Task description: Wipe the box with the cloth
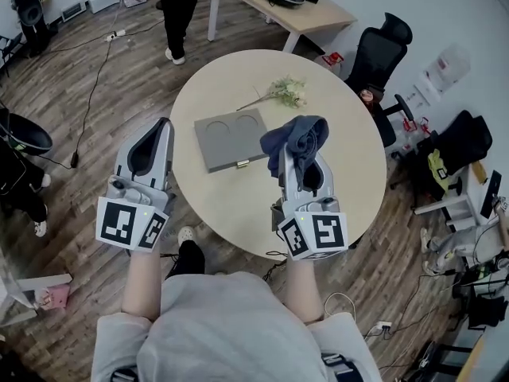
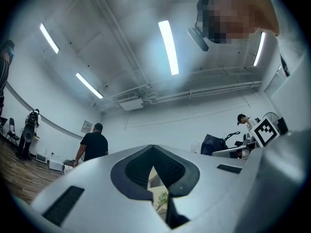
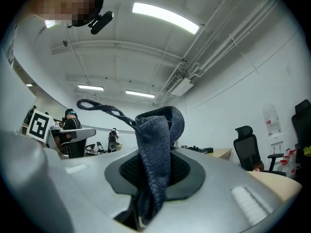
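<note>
box (image 1: 229,139): flat and grey, lid shut, two round hollows in its top and a small brass-coloured latch (image 1: 242,164) on its near edge. It lies on the round tabletop (image 1: 342,189), a little left of the middle.
cloth (image 1: 296,136): dark blue and bunched. In the head view it overlaps the box's right edge; I cannot tell whether it touches the box. In the right gripper view a thin cord of it loops up and to the left.
right claw (image 1: 296,159): just right of the box, over the tabletop, pointing away from the person. It is clenched on the cloth, which rises from between the pads and folds over above them.
left claw (image 1: 163,127): left of the box and apart from it, at the tabletop's left rim, pointing away from the person. Its jaws are closed tip to tip and grasp nothing; a narrow slit shows behind the tips.
flowers (image 1: 285,91): a pale sprig on a thin stem, lying on the tabletop just beyond the box's far right corner, the stem end near the box's far edge.
chair (image 1: 382,54): black office chair, off the tabletop, beyond and right of the box.
desk (image 1: 286,10): light wood, well beyond the box, with dark gear on it.
bystander (image 1: 179,10): in dark clothes, standing on the wooden floor (image 1: 79,213) well beyond the box and to its left.
</note>
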Demonstrator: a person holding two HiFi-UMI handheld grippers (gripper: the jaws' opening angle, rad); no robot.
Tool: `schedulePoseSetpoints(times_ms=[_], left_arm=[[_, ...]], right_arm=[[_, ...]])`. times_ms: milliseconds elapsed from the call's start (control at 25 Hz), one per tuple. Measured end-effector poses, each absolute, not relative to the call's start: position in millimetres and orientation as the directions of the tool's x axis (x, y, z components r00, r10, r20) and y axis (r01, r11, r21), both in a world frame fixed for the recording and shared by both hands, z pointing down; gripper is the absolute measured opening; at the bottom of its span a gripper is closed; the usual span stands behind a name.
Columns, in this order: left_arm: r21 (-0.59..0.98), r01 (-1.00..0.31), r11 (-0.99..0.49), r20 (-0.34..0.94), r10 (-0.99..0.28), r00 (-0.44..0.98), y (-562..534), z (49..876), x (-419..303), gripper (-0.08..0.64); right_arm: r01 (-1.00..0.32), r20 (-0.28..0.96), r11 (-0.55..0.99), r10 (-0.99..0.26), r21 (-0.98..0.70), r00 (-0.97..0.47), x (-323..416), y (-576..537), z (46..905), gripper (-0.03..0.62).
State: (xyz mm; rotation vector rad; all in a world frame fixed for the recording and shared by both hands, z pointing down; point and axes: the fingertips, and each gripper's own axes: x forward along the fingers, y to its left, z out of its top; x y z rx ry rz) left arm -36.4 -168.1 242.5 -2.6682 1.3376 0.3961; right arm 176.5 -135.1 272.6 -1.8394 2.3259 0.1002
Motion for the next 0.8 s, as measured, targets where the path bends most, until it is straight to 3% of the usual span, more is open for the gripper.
schedulePoseSetpoints(times_ms=[440, 800], left_arm=[[0.006, -0.766, -0.643, -0.283, -0.736, 0.615, -276, 244, -60, 0.008], [0.048, -0.742, -0.669, -0.235, -0.729, 0.643, -348, 272, -81, 0.008]], right_arm=[[-0.974, -0.107, 0.214, -0.973, -0.078, -0.205, 143, -243, 284, 0.086], [-0.961, 0.158, 0.250, -0.951, -0.115, -0.266, 104, -325, 357, 0.087]])
